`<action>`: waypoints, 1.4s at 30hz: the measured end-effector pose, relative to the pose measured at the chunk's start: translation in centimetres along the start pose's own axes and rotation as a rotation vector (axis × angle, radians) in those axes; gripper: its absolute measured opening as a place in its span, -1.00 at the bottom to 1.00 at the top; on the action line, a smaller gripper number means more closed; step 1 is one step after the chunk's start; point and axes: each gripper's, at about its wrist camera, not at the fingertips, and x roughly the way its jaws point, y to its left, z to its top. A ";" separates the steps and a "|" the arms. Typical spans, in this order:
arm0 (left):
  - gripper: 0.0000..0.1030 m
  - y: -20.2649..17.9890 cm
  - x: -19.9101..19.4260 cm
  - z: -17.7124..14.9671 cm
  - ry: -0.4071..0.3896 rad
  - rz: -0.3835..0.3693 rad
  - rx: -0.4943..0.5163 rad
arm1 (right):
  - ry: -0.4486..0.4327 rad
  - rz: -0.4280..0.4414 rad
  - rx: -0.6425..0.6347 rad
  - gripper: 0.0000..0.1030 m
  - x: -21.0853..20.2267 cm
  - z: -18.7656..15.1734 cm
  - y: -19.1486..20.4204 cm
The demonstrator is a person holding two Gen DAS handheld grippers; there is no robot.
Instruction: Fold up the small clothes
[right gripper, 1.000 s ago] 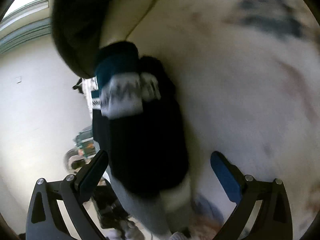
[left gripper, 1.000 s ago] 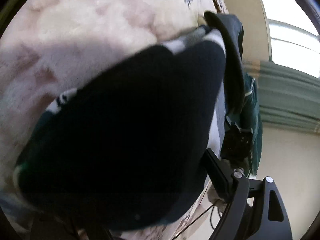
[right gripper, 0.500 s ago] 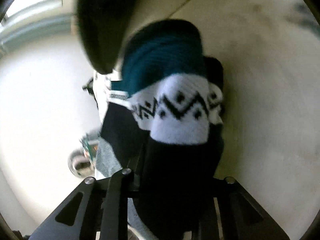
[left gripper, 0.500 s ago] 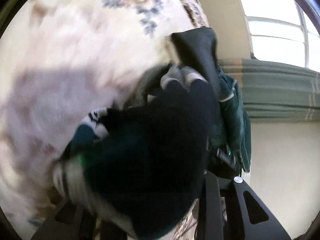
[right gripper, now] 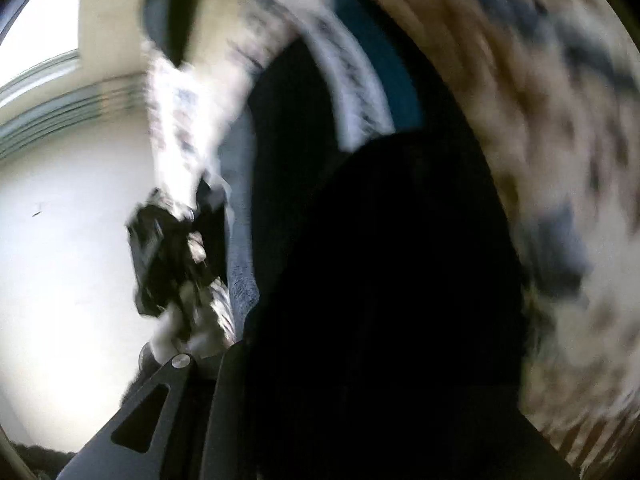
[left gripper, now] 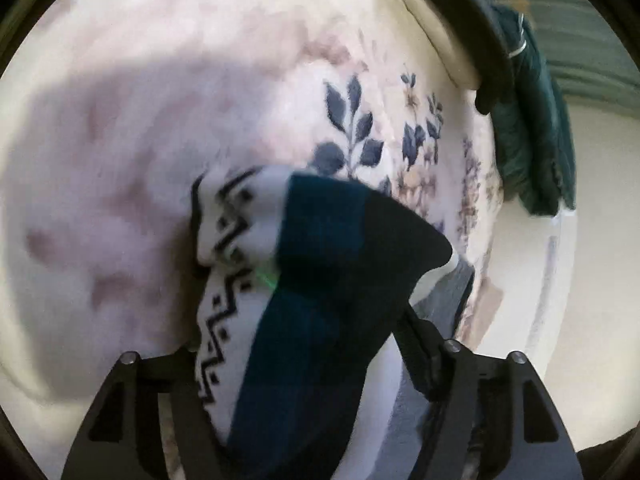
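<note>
While the sock point(left gripper: 320, 280) sits pinched in the left claw point(left gripper: 304, 364), its long axis runs up and away from the fingers, patterned cuff to the left, hanging just over the floral bed point(left gripper: 160, 120). Right claw point(right gripper: 360, 360) view is blurred and filled by dark fabric; likely clenched on it, cannot tell.

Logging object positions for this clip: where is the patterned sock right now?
In the left wrist view the patterned sock sits low and central between the left gripper fingers, over the floral blanket. The right wrist view is blurred.
</note>
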 end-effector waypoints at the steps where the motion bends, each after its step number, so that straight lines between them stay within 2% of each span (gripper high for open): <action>1: 0.29 -0.1 -0.6 -0.5 -0.029 -0.018 -0.007 | 0.013 -0.011 0.011 -0.46 0.6 -0.3 -0.6; 2: 0.30 -0.2 -1.4 -1.3 -0.056 -0.035 -0.009 | 0.017 -0.018 0.019 -0.28 0.4 -0.3 -1.2; 3: 0.30 -0.5 -2.1 -1.9 -0.081 -0.033 -0.010 | 0.023 -0.034 0.032 -0.20 0.2 -0.4 -1.6; 5: 0.30 -0.9 -3.6 -3.3 -0.149 0.000 -0.005 | 0.068 -0.060 0.034 -0.13 -0.7 -0.6 -1.9; 6: 0.30 -1.1 -4.5 -3.9 -0.185 0.032 0.000 | 0.082 -0.072 0.035 -0.12 -1.4 -0.9 -2.2; 8: 0.30 -1.8 -6.5 -6.3 -0.251 0.101 0.020 | 0.103 -0.109 0.042 0.09 -3.2 -1.7 -2.9; 11: 0.30 -1.9 -8.3 -9.2 -0.322 0.213 0.043 | 0.130 -0.193 0.027 0.09 -6.3 -3.1 -3.7; 14: 0.30 0.6 -8.8 -12.8 -0.328 0.315 0.005 | 0.108 -0.271 0.011 0.09 -9.9 -3.5 -4.1; 17: 0.30 3.4 -6.9 -14.9 -0.295 0.453 -0.034 | 0.057 -0.328 -0.025 0.09 -12.3 -2.7 -2.1; 19: 0.30 5.3 -5.6 -16.7 -0.265 0.525 -0.075 | 0.027 -0.347 -0.061 0.09 -13.4 -0.6 0.0; 22: 0.30 7.1 -3.4 -17.4 -0.248 0.554 -0.106 | -0.041 -0.358 -0.141 0.09 -11.7 3.6 4.1; 24: 0.46 6.9 -2.4 -17.1 -0.259 0.574 -0.096 | -0.084 -0.367 -0.226 0.09 -11.0 6.8 5.6; 26: 0.75 6.8 -1.4 -16.3 -0.243 0.592 -0.105 | -0.119 -0.405 -0.297 0.09 -9.1 10.6 7.5; 27: 0.83 6.7 -0.8 -15.9 -0.229 0.606 -0.102 | -0.117 -0.404 -0.319 0.09 -7.8 12.9 8.3; 28: 1.00 6.6 -0.1 -15.5 -0.216 0.621 -0.089 | -0.117 -0.420 -0.326 0.09 -6.5 14.6 8.5; 29: 1.00 6.6 0.6 -15.1 -0.205 0.633 -0.079 | -0.119 -0.426 -0.325 0.09 -5.6 15.8 8.5; 31: 1.00 6.6 1.4 -14.9 -0.212 0.668 -0.079 | -0.085 -0.383 -0.298 0.09 -3.8 18.3 8.3; 32: 1.00 6.4 1.6 -14.9 -0.225 0.680 -0.081 | -0.065 -0.359 -0.275 0.03 -2.9 18.7 7.9; 33: 1.00 6.2 2.0 -14.8 -0.228 0.684 -0.081 | -0.054 -0.318 -0.259 -0.14 -2.4 19.3 7.8; 34: 1.00 6.2 2.1 -14.7 -0.226 0.684 -0.082 | -0.074 -0.302 -0.266 -0.72 -2.2 19.5 8.0; 38: 1.00 6.1 2.0 -15.2 -0.229 0.659 -0.090 | -0.247 -0.362 -0.345 -0.73 -4.1 19.0 11.0; 39: 1.00 6.1 1.9 -15.3 -0.228 0.656 -0.091 | -0.263 -0.368 -0.340 -0.73 -4.4 19.0 11.2; 42: 1.00 5.7 1.3 -15.9 -0.227 0.647 -0.101 | -0.180 -0.373 -0.294 -0.63 -4.1 19.1 10.2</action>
